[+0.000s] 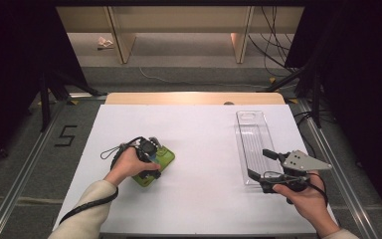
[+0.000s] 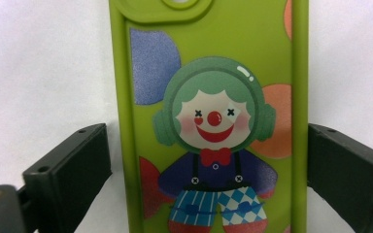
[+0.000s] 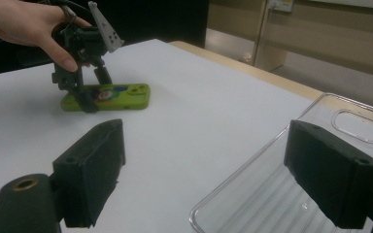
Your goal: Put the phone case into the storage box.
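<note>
1. My right gripper (image 1: 267, 169) is nearest — jaws wide, holding nothing, at the near end of the clear tray (image 1: 251, 134).
2. My left gripper (image 1: 151, 159) sits wide around the green phone case (image 2: 209, 116), flat on the white bench (image 1: 204, 149).
3. The case looks thin — I think a squeeze could make it slide away.

Green phone case (image 2: 209, 43): matt, smooth, rubbery plastic, printed clown. Clear tray (image 1: 252, 139): glossy, ribbed transparent plastic. Table surface (image 1: 199, 144): matt white, smooth; wood edge at 12 o'clock. Gripper jaws: matt black plastic. Plate (image 1: 303, 161): grey metal.
</note>
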The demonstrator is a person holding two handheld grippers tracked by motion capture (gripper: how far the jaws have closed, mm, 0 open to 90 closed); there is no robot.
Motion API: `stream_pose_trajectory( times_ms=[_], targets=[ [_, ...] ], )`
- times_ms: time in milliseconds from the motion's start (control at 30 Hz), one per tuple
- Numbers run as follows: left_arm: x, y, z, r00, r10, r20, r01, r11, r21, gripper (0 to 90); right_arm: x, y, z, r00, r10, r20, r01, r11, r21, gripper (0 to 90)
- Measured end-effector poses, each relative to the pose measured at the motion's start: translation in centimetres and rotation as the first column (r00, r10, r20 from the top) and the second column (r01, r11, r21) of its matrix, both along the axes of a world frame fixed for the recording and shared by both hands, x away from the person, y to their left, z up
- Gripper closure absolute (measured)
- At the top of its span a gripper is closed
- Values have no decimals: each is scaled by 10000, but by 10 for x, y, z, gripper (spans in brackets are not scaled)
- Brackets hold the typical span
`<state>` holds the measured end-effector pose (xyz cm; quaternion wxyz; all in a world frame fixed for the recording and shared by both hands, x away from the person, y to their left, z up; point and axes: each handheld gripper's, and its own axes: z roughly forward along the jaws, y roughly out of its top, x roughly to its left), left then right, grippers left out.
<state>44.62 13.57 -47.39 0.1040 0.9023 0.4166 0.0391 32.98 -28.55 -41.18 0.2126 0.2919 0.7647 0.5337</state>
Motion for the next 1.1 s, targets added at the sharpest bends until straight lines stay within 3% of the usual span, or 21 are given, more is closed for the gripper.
stream_pose_trajectory(
  times_ms=[1100],
  targets=[
    [1,-6,4,9996,-14,-294,19,9998,196,150,0,0,0,10000,7,-25,-7,10000,10,160]
  ],
)
